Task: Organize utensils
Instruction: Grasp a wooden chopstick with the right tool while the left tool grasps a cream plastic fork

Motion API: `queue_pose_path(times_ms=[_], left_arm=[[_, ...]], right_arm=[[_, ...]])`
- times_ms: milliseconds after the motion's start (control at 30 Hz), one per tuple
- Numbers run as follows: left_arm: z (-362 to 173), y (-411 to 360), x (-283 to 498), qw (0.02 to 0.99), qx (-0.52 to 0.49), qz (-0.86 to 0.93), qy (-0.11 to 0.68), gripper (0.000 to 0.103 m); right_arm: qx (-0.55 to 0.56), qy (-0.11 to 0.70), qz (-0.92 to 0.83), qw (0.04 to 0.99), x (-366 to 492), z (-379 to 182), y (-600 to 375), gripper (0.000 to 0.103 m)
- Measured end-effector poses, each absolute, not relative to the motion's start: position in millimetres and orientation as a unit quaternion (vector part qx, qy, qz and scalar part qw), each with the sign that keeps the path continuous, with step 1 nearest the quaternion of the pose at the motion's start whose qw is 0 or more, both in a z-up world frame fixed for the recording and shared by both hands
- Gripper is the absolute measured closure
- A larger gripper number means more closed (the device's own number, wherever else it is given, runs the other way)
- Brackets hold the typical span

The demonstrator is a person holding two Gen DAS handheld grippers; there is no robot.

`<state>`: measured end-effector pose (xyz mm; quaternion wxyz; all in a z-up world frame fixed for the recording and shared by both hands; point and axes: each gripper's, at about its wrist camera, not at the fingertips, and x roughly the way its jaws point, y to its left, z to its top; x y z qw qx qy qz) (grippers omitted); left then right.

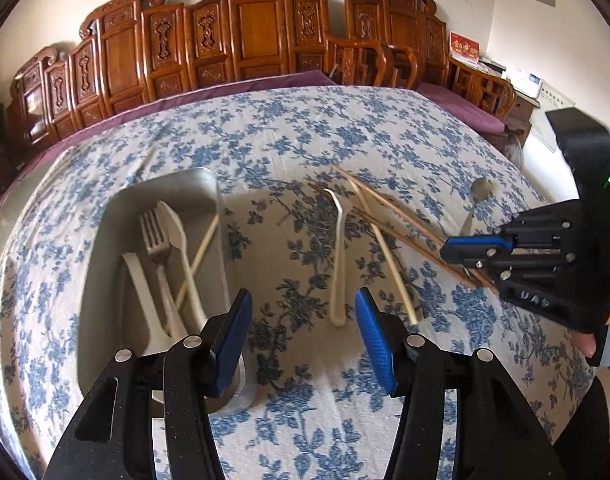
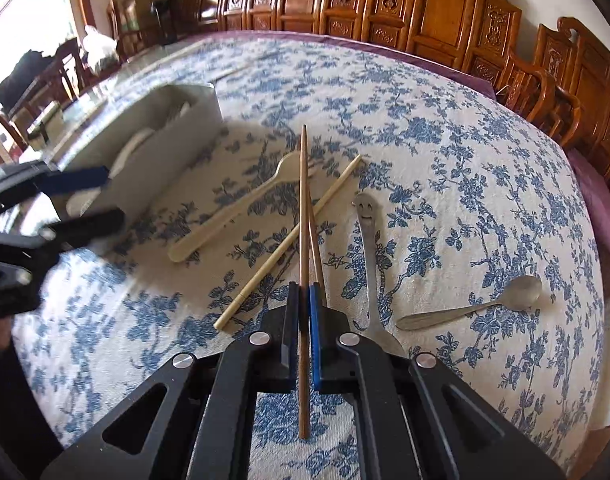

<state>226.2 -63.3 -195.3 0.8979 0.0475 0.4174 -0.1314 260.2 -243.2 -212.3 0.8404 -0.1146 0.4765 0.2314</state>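
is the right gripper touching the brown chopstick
Touching. The right wrist view shows the right gripper with its pads closed against both sides of the brown chopstick, no gap showing.

1. Your tablecloth point(image 2: 445, 92) is matt woven cloth with a blue flower print.
2. Your brown chopsticks point(image 2: 304, 216) look like smooth wood.
3. The spoon point(image 2: 485, 304) is dull metal.
4. The gripper pads point(image 1: 375, 336) are textured blue rubber.
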Motion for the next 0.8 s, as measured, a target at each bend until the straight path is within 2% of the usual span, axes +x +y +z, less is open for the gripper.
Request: queue_pose_path(times_ms=[567, 800], left_arm=[[-218, -110, 275, 0.878, 0.087, -0.122, 0.454, 0.052], [-231, -121, 305, 0.864, 0.077, -0.119, 0.483, 0.069]], right_arm=[[-0.073, 0.467, 0.218, 0.854, 245, -207, -298, 0.097], [-0.071, 0.46, 0.222, 0.857, 240, -199, -305, 0.097]])
